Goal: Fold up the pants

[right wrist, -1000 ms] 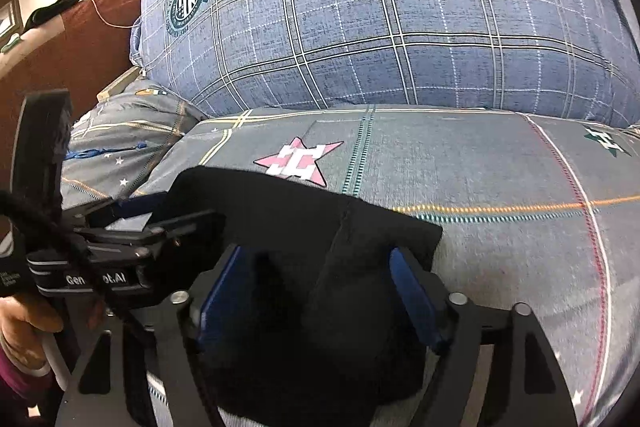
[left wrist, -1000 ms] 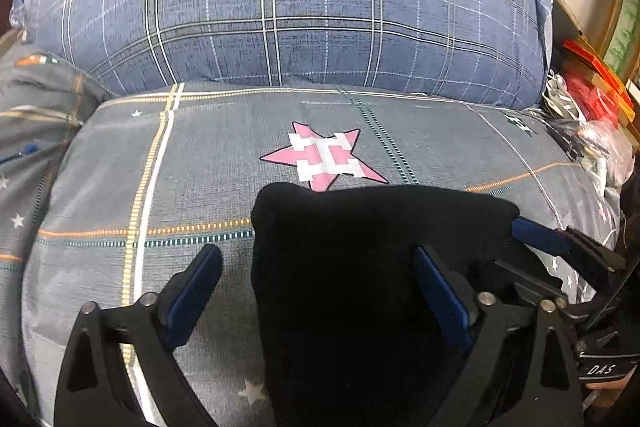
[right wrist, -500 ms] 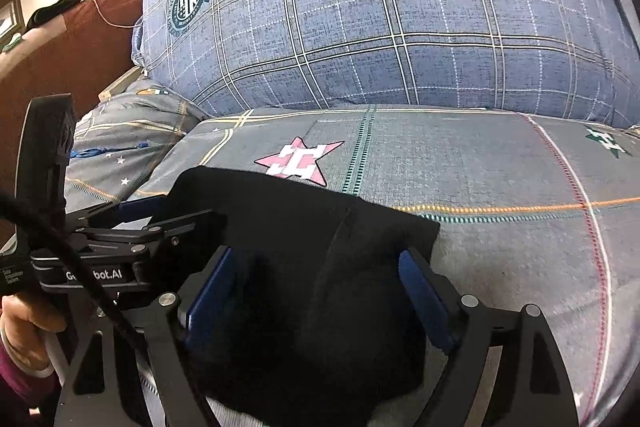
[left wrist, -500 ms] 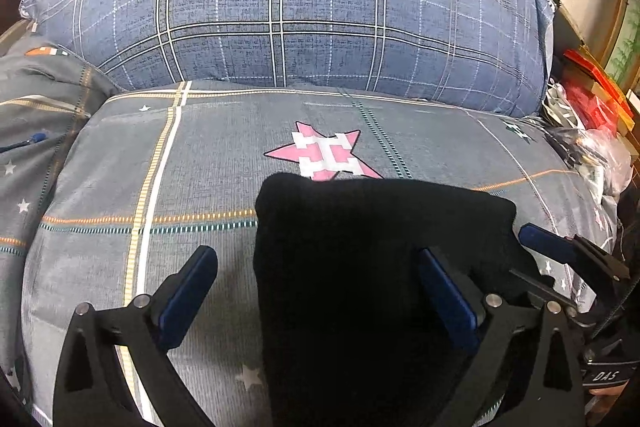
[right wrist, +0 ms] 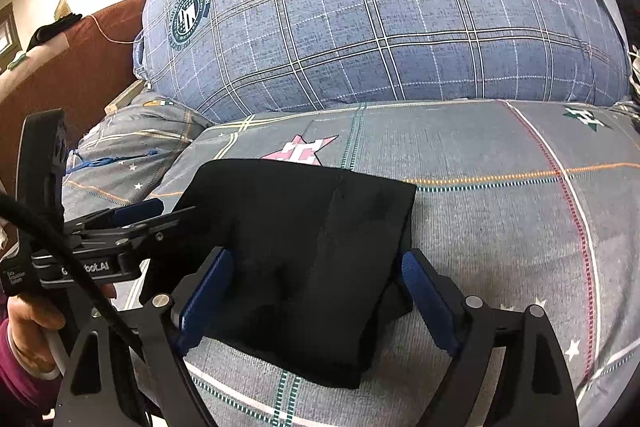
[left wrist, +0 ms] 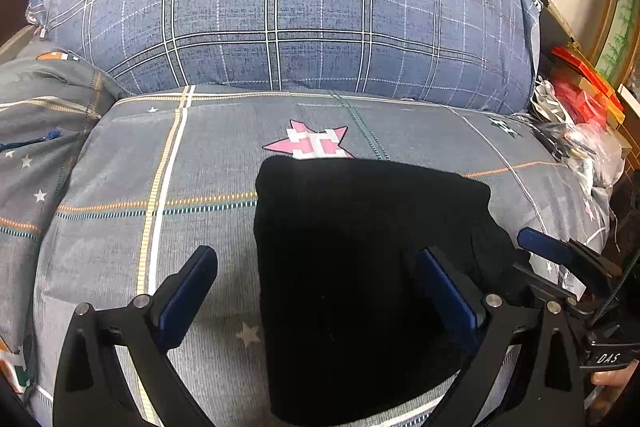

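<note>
The black pants (left wrist: 352, 267) lie folded into a compact rectangle on the grey patterned bedspread (left wrist: 120, 227); they also show in the right wrist view (right wrist: 304, 259). My left gripper (left wrist: 316, 291) is open, its jaws straddling the bundle's left edge. My right gripper (right wrist: 316, 299) is open, with both blue pads either side of the bundle's near right part. The right gripper's fingers (left wrist: 544, 247) show at the right of the left wrist view, and the left gripper (right wrist: 132, 215) shows at the left of the right wrist view.
A large blue plaid pillow (left wrist: 300, 7) fills the back of the bed. A second grey pillow (left wrist: 36, 131) lies at the left. Red packets and plastic bags (left wrist: 580, 115) sit past the right edge. A brown headboard (right wrist: 60, 67) stands at the left.
Both grippers have pulled back slightly toward me and risen from the folded pants. Both stayed open, and the bundle has stayed in place on the bed.
</note>
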`<state>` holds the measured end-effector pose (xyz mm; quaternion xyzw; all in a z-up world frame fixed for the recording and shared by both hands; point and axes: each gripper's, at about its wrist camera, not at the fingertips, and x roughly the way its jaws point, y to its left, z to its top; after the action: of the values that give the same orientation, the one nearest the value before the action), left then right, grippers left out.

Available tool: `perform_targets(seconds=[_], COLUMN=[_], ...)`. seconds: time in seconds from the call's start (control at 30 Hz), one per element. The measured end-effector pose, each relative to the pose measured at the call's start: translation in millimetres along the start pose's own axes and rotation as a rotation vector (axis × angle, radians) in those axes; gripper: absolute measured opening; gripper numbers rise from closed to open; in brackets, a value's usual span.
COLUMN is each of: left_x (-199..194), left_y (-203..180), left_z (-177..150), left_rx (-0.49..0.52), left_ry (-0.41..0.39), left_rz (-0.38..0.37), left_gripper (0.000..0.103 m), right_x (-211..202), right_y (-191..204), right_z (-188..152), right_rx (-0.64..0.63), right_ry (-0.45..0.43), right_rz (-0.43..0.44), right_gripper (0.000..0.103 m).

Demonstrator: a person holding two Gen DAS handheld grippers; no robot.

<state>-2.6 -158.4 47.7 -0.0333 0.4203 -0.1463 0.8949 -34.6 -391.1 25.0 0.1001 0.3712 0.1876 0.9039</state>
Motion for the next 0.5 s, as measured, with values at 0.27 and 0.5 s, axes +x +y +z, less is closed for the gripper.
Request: perform_targets(seconds=[0.27,0.5], left_x=[-2.0,0.2], left_y=[4.8,21.7], left_z=[-4.9,-9.7], left_rx=[-0.008,-0.068], left_ry=[0.009,0.025], left_rz=[-0.002,-0.012], left_gripper=[0.1,0.102], right_x=[1.8,8.3], right_y=[-5.8,-19.2], right_z=[-3.0,-7.3], right_rx=[0.023,0.068], right_ry=[0.009,0.026], right_rz=[-0.002,-0.014], right_gripper=[0.094,0.095])
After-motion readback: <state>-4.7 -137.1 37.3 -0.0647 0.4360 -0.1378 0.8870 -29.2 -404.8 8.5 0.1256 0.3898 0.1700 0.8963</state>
